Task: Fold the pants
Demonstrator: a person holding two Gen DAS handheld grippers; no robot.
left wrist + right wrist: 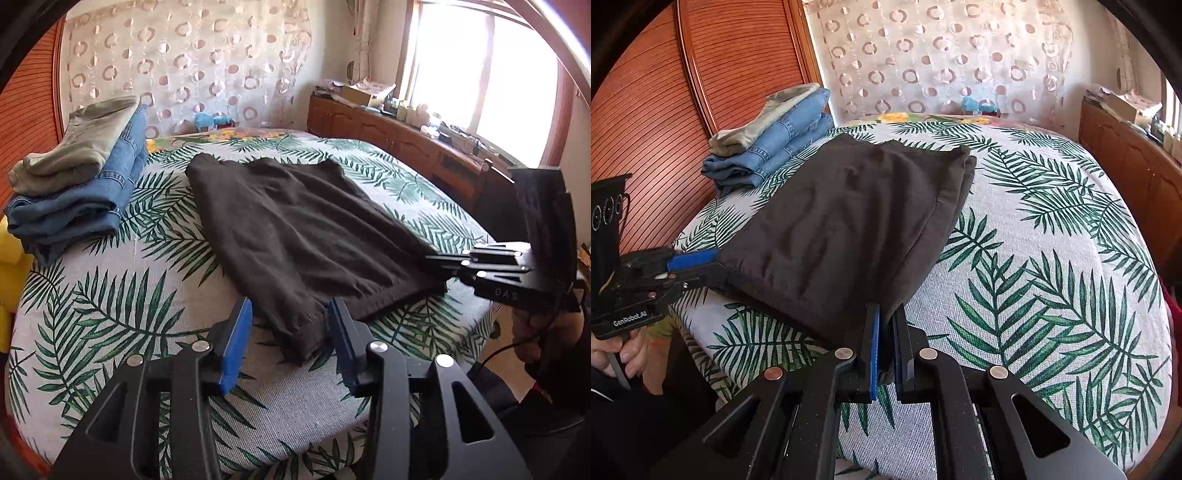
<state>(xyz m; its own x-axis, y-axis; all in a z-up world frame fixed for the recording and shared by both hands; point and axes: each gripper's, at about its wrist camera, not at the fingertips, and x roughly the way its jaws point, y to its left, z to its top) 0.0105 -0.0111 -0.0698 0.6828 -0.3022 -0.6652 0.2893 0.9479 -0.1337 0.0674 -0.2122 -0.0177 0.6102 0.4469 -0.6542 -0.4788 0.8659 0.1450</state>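
Dark brown pants lie folded flat on the leaf-print bed sheet. In the left wrist view my left gripper stands open at their near corner. The cloth lies loosely between the blue pads, which do not press on it. My right gripper comes in from the right, shut on the pants' other near corner. In the right wrist view the right gripper pinches that corner of the pants. The left gripper sits at the far left corner, held by a hand.
A stack of folded blue jeans topped by olive trousers sits at the bed's back left. A slatted wooden headboard lies to the left. A cluttered wooden cabinet runs under the bright window on the right.
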